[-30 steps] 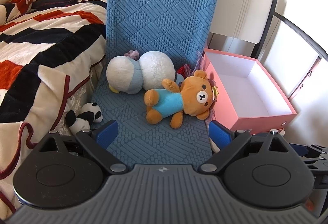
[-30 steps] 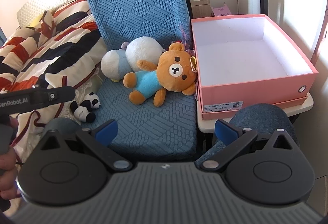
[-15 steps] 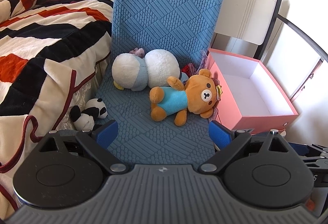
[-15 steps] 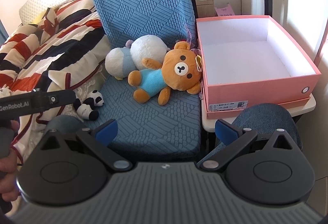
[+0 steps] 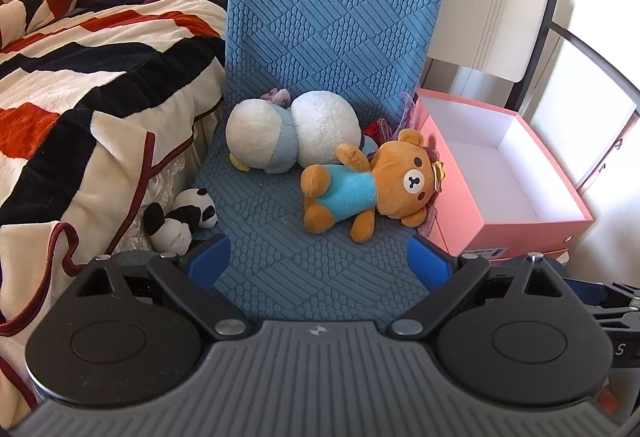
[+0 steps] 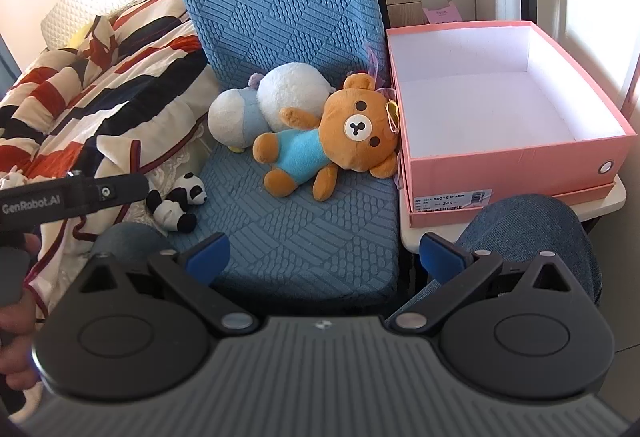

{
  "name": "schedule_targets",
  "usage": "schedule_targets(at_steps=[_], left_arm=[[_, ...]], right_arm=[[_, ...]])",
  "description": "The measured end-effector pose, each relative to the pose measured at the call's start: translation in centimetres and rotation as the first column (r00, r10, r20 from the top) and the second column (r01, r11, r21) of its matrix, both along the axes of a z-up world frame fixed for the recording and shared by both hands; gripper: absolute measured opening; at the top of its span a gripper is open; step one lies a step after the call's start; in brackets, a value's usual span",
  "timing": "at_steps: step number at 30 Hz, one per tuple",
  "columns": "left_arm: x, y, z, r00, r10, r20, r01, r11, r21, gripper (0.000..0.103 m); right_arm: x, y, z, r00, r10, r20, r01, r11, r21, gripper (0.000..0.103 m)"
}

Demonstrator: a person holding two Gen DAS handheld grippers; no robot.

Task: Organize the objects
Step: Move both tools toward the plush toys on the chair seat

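Note:
A brown bear in a blue shirt (image 5: 372,189) (image 6: 320,141) lies on the blue quilted chair seat (image 5: 304,273) (image 6: 304,233), its head against a pink box (image 5: 516,233) (image 6: 516,161) that has nothing in it. Behind the bear lies a white and pale-blue plush (image 5: 288,133) (image 6: 264,105). A small panda (image 5: 182,219) (image 6: 178,203) rests at the seat's left edge. My left gripper (image 5: 320,263) is open, well short of the toys. My right gripper (image 6: 324,255) is open too, over the seat's front edge. Something red (image 5: 374,129) shows behind the bear.
A striped red, black and cream blanket (image 5: 80,85) (image 6: 92,85) covers the bed on the left. The box stands on a white chair (image 5: 496,9) (image 6: 516,205) to the right. A knee in jeans (image 6: 532,233) sits under my right gripper. A hand (image 6: 16,321) holds the left tool.
Both views have shifted so the toys and box sit further right and a little nearer. Both grippers stay open and hold nothing.

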State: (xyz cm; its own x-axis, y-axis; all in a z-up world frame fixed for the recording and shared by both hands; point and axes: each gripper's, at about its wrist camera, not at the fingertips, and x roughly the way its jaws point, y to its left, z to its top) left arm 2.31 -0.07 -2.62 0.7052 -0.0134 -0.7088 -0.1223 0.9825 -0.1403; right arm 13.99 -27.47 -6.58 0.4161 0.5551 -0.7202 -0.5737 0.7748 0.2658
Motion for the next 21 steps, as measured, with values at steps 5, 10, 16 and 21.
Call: schedule_targets(at_steps=[5,10,16,21], left_arm=[[0.6,-0.1,-0.7,1.000,0.007,-0.010,-0.007,1.000,0.022,0.097],[1.6,0.2,-1.7,1.000,0.018,-0.025,-0.017,0.999,0.049,0.097],[2.9,1.1,-2.9,0.998,0.046,-0.039,-0.043,0.995,0.085,0.097],[4.4,2.0,-4.1,0.996,0.076,-0.053,-0.069,0.989,0.128,0.097]], right_arm=[[0.6,0.0,-0.7,1.000,-0.004,-0.004,0.004,1.000,0.009,0.103],[1.2,0.3,-1.7,1.000,-0.007,-0.023,0.007,1.000,0.025,0.103],[1.7,1.3,-2.6,1.000,0.027,-0.011,-0.026,0.998,0.054,0.103],[2.5,2.4,-3.4,0.998,0.051,0.026,-0.053,0.996,0.074,0.103]])
